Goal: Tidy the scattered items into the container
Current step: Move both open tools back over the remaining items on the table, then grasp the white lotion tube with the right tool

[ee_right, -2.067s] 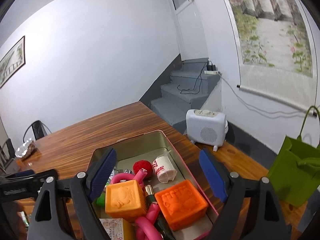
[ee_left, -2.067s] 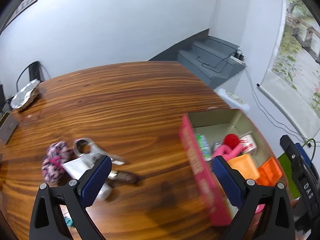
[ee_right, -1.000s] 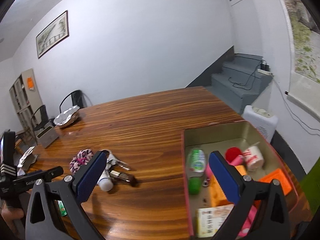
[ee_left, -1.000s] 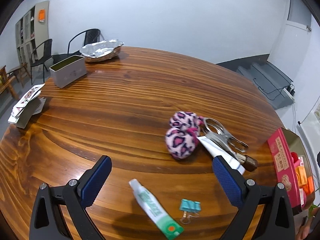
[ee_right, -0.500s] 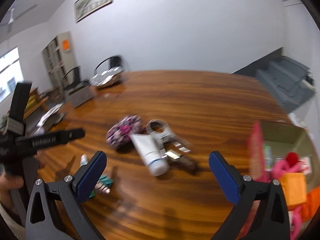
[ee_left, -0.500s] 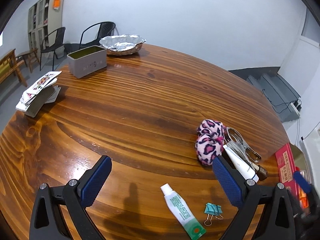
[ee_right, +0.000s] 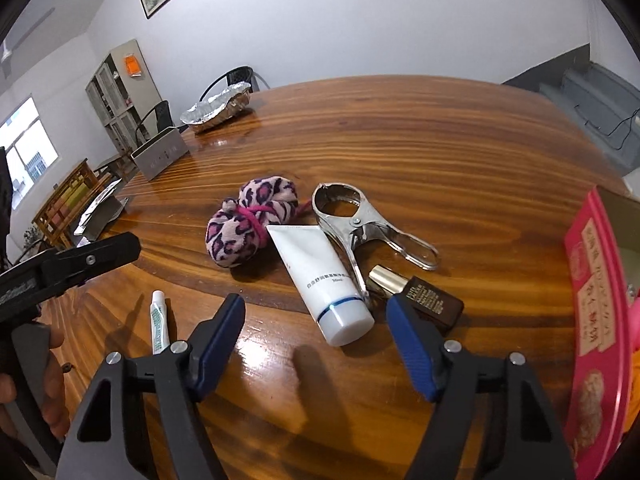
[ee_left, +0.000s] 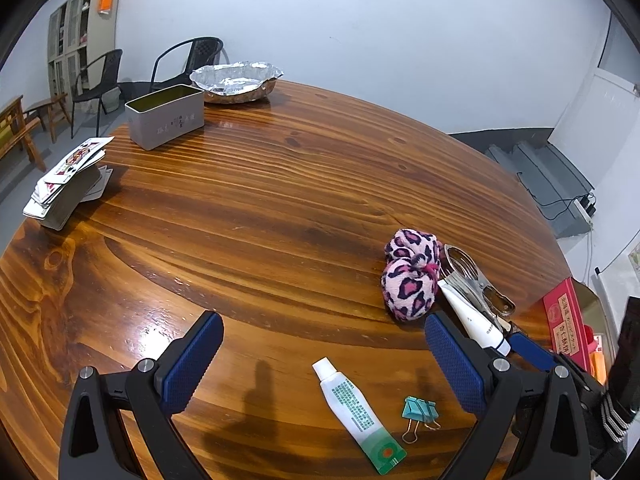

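White tube (ee_right: 324, 276): lies flat, cap toward the near edge, flat crimped end far, touching the pink leopard-print pouch (ee_right: 252, 222) on its left. Pouch is soft, tied at the middle with a pink band. Metal clamp (ee_right: 360, 224) lies right of the tube, ring end far. Brown bottle (ee_right: 420, 294), gold cap, on its side beside the clamp. Small green-white tube (ee_left: 356, 408) and teal binder clip (ee_left: 420, 410) lie nearer, apart. Red-sided container (ee_right: 592, 320) at far right, open.

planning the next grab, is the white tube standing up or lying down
Lying down: the white tube rests flat on the table, cap end toward the camera, overlapping the metal clamp.
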